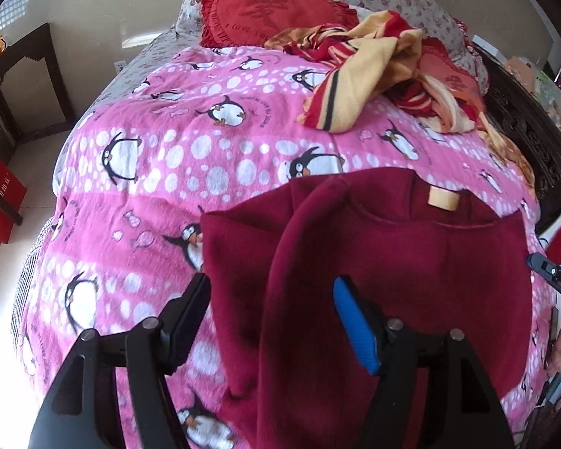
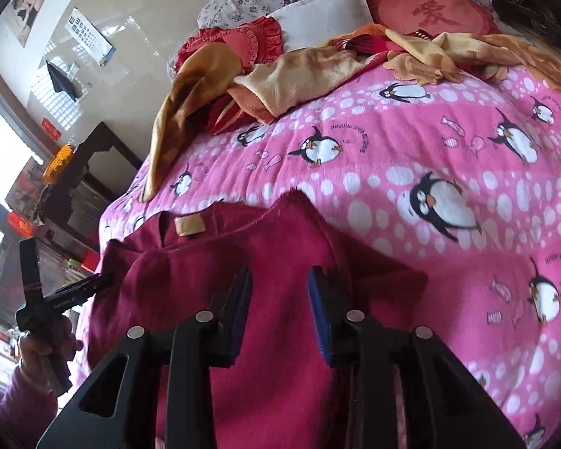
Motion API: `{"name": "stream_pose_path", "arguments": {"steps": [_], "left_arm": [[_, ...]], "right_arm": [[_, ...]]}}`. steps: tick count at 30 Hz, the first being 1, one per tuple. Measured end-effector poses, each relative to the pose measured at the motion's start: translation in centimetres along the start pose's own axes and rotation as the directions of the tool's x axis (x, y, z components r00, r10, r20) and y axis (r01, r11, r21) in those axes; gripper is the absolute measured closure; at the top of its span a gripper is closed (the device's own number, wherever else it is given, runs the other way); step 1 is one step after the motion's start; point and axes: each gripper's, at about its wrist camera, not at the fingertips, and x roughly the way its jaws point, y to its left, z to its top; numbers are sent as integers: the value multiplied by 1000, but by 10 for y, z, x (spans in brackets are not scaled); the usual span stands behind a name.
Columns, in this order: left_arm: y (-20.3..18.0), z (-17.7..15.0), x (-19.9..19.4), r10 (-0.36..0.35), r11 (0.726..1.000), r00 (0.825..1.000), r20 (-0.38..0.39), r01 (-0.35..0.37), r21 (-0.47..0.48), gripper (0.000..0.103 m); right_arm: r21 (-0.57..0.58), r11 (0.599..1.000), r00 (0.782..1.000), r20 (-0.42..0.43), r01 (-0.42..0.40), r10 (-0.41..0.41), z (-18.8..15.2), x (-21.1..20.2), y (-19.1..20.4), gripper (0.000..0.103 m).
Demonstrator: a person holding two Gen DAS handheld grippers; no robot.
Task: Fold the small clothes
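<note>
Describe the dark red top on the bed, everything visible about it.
The dark red top looks like soft, fleecy fabric. It lies flat on the pink penguin blanket, neckline away from the cameras, with a pale tan label showing inside the collar. Its left sleeve is folded across the chest, and the other side seems tucked in too. The left gripper and right gripper are both open just above it, gripping nothing; whether their pads touch the cloth is unclear.
</note>
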Motion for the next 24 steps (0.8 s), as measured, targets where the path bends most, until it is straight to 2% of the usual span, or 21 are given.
{"name": "stream_pose_path", "arguments": {"steps": [3,7,13,15,18,20,23,24], "left_arm": [[14,-25,-31,-26,1000,999,21,26,14,25],[30,-66,-53,-116,993,993,7,116,5,20],[25,-119,-49,-171,981,982,-85,178,83,20],[25,-127,-48,-197,974,976,-94,206,91,20],[22,-128,-41,-187,974,977,-98,197,109,21],[19,-126,-34,-196,972,974,-110,208,110,29],[13,-125,-27,-213,965,969,-126,229,126,51],[10,-127,-26,-215,962,968,-130,233,143,64]], "right_arm": [[-20,1000,1000,-24,-21,20,-30,-27,-2,84],[18,998,996,-57,-67,68,-72,-50,-12,79],[18,998,993,-103,-60,61,-119,-55,-12,74],[24,999,992,-120,-45,47,-125,-51,-12,74],[45,998,991,-124,-46,52,-131,-49,-14,71],[51,998,990,-132,-40,46,-135,-45,-13,71],[55,998,989,-143,-40,47,-136,-36,-10,71],[56,998,988,-144,-42,50,-137,-32,-8,71]]}}
